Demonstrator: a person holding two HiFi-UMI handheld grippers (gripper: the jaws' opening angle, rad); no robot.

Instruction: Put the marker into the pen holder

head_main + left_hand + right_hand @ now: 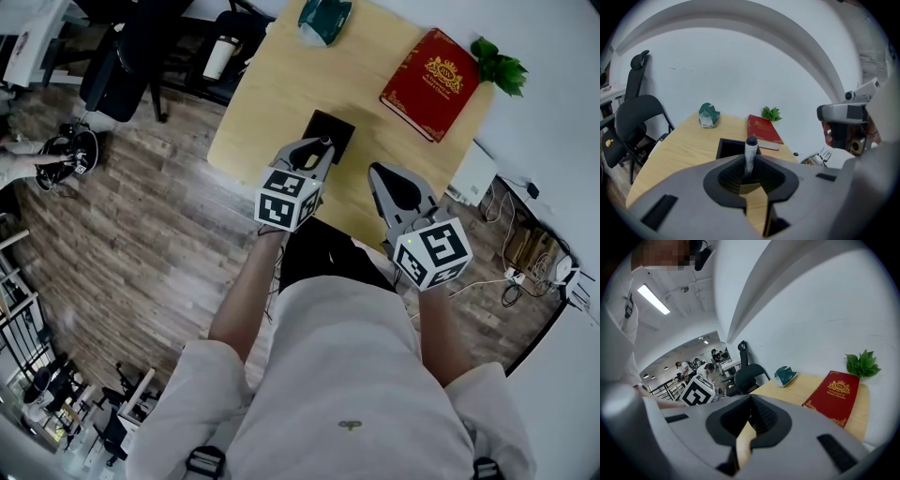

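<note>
A grey marker with a black cap (751,154) stands upright between the jaws of my left gripper (751,177), which is shut on it. Just beyond the marker is the black square pen holder (732,146), open at the top. In the head view the left gripper (322,150) hangs over the near edge of the pen holder (336,127) on the wooden table (272,94). My right gripper (379,174) is to the right of it, above the table's near edge. Its jaws (749,420) stand together with nothing between them.
A red book (430,83) lies at the table's far right, with a green plant (498,66) beside it. A green pack (324,19) sits at the far edge. Black chairs (122,56) stand left of the table, and cables (525,248) lie on the floor at the right.
</note>
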